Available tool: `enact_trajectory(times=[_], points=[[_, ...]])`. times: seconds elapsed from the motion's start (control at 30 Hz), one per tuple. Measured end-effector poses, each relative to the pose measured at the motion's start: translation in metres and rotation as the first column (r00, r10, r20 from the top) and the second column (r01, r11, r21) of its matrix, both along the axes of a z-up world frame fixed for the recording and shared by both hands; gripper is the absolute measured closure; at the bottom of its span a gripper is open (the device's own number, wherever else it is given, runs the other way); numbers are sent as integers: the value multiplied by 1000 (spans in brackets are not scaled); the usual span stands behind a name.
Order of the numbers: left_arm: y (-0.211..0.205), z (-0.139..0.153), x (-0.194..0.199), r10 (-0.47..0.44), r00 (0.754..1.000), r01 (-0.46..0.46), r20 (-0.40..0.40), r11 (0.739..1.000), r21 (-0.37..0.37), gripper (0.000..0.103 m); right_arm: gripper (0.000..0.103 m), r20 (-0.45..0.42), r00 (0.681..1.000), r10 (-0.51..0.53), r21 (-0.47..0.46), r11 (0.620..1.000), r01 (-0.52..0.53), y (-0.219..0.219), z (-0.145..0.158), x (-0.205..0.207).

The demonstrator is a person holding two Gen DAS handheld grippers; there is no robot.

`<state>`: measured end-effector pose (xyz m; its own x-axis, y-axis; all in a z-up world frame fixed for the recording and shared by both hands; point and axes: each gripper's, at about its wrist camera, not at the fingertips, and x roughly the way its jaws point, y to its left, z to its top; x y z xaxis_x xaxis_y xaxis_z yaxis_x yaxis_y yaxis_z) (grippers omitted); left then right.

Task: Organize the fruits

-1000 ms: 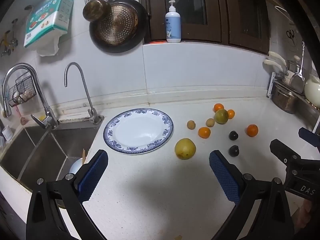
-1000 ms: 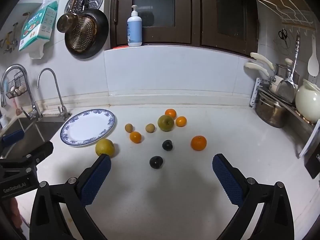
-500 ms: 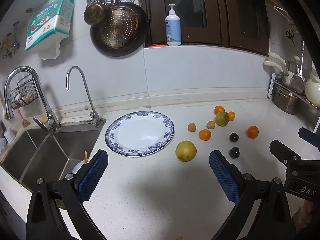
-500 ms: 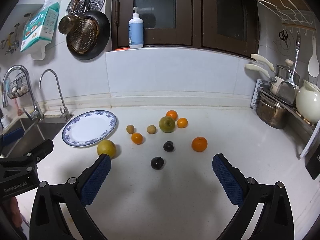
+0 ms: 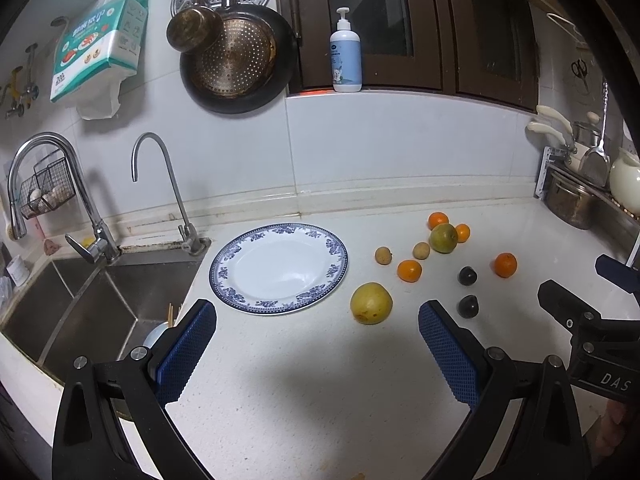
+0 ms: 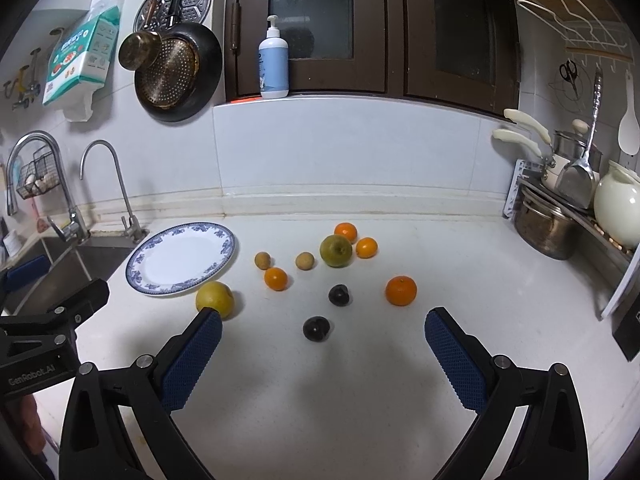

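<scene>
Fruits: ten pieces lie loose on the white table (image 5: 320, 400), all to the right of the plate, none on it
Plate (image 5: 279, 267): white with blue flower rim, flat on the table beside the sink (image 5: 100, 304)
Yellow fruit (image 5: 371, 303): the biggest one, just beside the right front edge of the plate, apart from it
Green fruit (image 6: 336, 251): at the back of the group, between two small oranges (image 6: 346, 231) (image 6: 367, 247) and very close to them
Brown fruits: two small round ones (image 6: 263, 260) (image 6: 305, 260), side by side, left of the green fruit
Third small orange (image 6: 276, 278): in front of the brown fruits
Dark fruits: two (image 6: 339, 295) (image 6: 316, 328), nearest to the right gripper
Large orange (image 6: 401, 290): alone at the right side of the group
Left gripper (image 5: 318, 350): jaws released wide, holding nothing, above the table in front of the plate and the yellow fruit
Right gripper (image 6: 323, 356): jaws released wide, holding nothing, above the table; the nearer dark fruit is seen between the blue pads, not touched
Wall: pans (image 5: 236, 60) hang over the sink, a pump bottle (image 5: 345, 58) stands on the ledge
</scene>
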<state>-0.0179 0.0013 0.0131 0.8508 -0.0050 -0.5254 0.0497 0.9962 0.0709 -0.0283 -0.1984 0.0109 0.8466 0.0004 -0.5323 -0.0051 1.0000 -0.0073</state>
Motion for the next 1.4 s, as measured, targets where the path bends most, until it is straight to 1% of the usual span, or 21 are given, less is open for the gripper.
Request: enact_trajectory(times=[0.9, 1.27, 1.4], points=[[0, 1, 3, -17, 1000, 17, 5, 1000, -6, 0, 1, -2, 1000, 2, -1, 1000, -2, 2, 0, 2], [0, -4, 10, -25, 1000, 25, -12, 1000, -2, 0, 1, -19, 1000, 9, 0, 1000, -9, 4, -4, 8], [0, -8, 15, -29, 999, 29, -30, 1000, -3, 0, 1, -34, 999, 13, 3, 1000, -13, 4, -7, 12]])
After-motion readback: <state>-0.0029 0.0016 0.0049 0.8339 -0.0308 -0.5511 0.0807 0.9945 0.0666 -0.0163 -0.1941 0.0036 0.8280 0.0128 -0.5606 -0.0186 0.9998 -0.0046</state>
